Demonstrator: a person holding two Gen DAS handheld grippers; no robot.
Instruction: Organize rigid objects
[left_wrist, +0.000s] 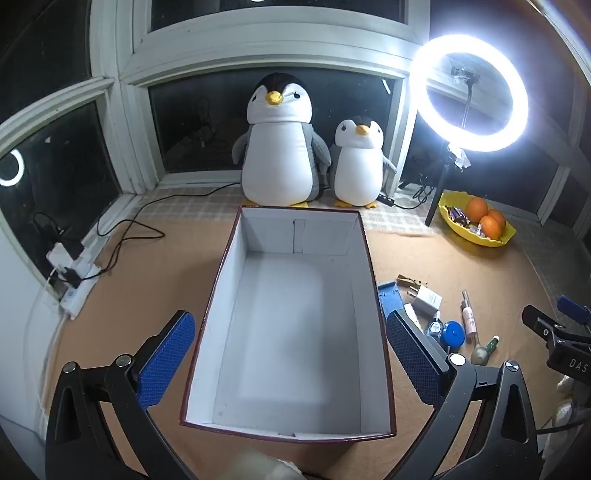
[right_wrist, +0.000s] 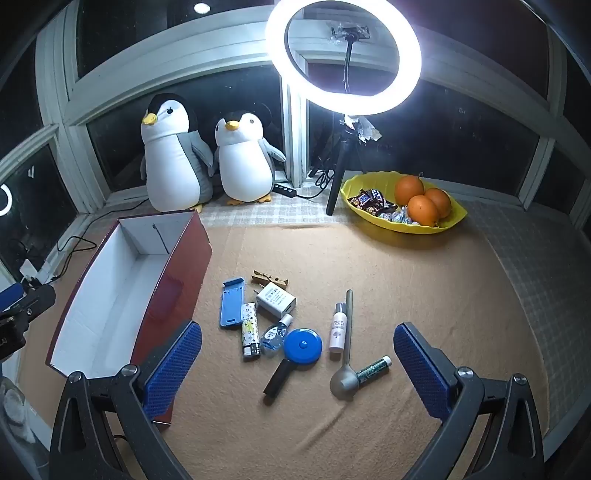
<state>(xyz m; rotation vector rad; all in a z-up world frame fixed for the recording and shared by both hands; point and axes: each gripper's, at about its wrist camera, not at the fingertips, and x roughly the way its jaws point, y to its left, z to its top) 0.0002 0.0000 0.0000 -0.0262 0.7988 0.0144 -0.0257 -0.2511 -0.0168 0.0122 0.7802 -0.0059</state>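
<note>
A maroon box (left_wrist: 236, 236) with a white, bare inside stands open on the tan mat; in the right wrist view the box (right_wrist: 173, 273) is at the left. Right of it lie small items: a blue phone stand (right_wrist: 231, 302), a patterned lighter (right_wrist: 250, 328), a white charger (right_wrist: 276, 300), a wooden clothespin (right_wrist: 269, 278), a small clear bottle (right_wrist: 275, 334), a blue round tape measure (right_wrist: 303, 343), a white tube (right_wrist: 338, 326), a grey spoon (right_wrist: 345, 380) and a green lip balm (right_wrist: 373, 369). My left gripper (left_wrist: 291, 362) hangs open over the box. My right gripper (right_wrist: 297, 369) stands open above the items, holding nothing.
Two plush penguins (left_wrist: 280, 140) sit at the window behind the box. A lit ring light (right_wrist: 343, 55) on a tripod stands at the back right, beside a yellow bowl (right_wrist: 456, 216) of oranges and sweets. A power strip (left_wrist: 79, 284) and cables lie at the left edge.
</note>
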